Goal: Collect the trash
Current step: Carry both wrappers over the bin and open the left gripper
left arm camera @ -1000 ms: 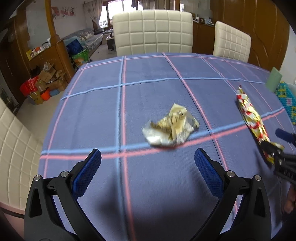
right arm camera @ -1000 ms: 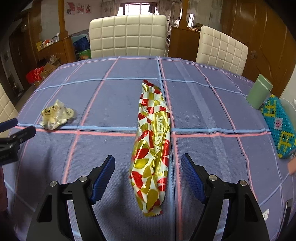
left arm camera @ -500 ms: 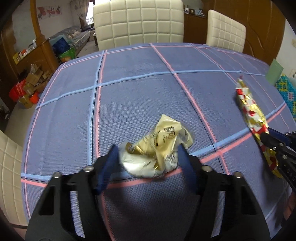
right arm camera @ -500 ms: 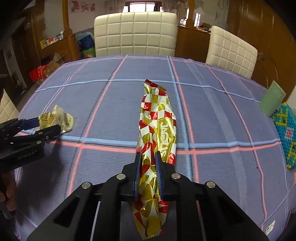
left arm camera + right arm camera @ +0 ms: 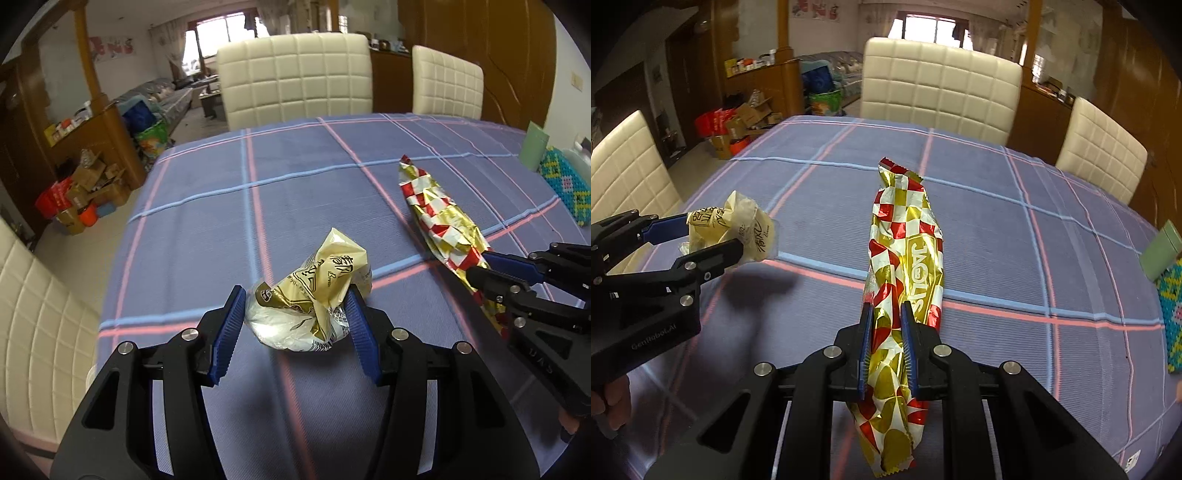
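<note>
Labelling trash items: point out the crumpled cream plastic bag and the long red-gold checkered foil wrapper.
crumpled cream plastic bag (image 5: 314,291), left wrist view, printed middle.
long red-gold checkered foil wrapper (image 5: 908,236), right wrist view, upper body.

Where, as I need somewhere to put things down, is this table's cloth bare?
The far half of the tablecloth, up to the white chairs, is bare; so is the strip between the crumpled wrapper and the long wrapper. Crowded: the right edge, with the green tin and the beaded mat.
</note>
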`<act>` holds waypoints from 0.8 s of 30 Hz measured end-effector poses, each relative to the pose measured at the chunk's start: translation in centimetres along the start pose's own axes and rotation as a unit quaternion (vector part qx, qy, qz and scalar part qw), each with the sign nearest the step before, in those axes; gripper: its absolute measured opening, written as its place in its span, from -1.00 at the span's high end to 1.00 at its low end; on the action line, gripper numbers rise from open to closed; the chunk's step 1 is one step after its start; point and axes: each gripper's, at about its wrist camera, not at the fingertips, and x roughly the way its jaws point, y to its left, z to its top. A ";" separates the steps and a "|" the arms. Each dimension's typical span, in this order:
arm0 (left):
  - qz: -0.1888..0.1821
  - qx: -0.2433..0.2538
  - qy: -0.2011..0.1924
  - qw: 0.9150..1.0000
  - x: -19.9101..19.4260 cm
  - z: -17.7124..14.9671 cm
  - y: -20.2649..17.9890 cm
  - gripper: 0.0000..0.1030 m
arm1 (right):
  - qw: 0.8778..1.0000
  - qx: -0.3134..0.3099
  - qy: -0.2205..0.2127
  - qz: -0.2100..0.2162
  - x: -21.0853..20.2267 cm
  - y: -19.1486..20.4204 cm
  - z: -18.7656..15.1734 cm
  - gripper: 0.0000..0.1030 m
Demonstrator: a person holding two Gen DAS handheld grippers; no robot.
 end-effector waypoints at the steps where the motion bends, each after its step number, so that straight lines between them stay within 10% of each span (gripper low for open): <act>1: 0.004 -0.003 -0.001 1.000 -0.5 -0.3 0.4 -0.08 | 1.000 -0.004 -0.001 0.004 -0.2 0.6 0.1 0.70; 24: 0.104 -0.119 -0.019 0.987 -9.8 -10.4 14.7 -0.09 | 0.989 -0.130 -0.017 0.074 -3.0 18.1 0.6 0.70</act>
